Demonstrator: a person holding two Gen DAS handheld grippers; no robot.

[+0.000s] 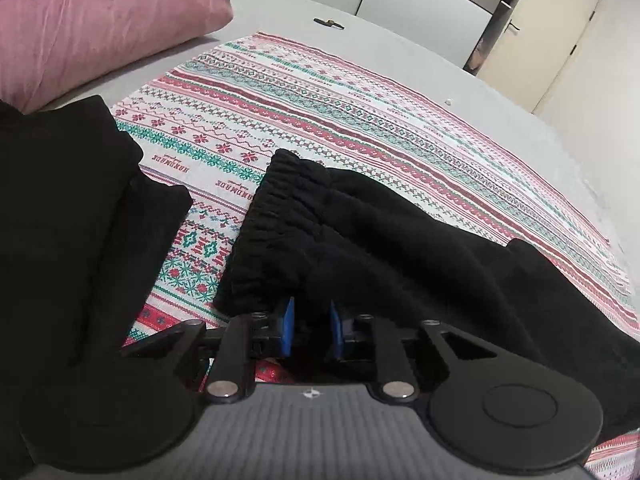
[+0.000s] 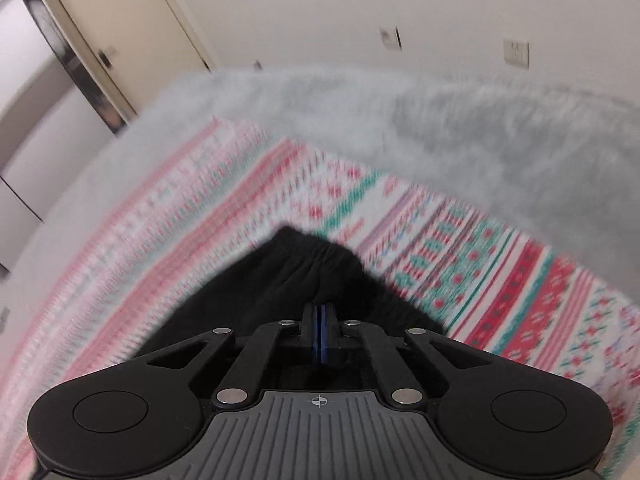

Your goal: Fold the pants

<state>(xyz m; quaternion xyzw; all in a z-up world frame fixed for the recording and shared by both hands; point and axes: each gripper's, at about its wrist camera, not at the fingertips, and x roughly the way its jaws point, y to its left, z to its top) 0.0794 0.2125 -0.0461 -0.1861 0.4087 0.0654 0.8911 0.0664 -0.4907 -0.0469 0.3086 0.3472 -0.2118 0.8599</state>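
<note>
Black pants (image 1: pixel 360 224) with a gathered elastic waistband lie on a patterned red, green and white blanket (image 1: pixel 304 92). In the left wrist view my left gripper (image 1: pixel 312 320) has its blue pads a small gap apart with black fabric between them, near the waistband end. In the right wrist view my right gripper (image 2: pixel 319 320) has its blue pads pressed together on the black pants (image 2: pixel 304 272), with an elastic edge lifted ahead of the fingers. The right wrist view is motion blurred.
A second pile of black cloth (image 1: pixel 76 216) lies at the left. A pink pillow (image 1: pixel 100 28) sits at the far left on the grey bed sheet (image 1: pixel 400 44). A small dark object (image 1: pixel 329 23) lies far back. A door (image 1: pixel 560 40) and wardrobe stand behind.
</note>
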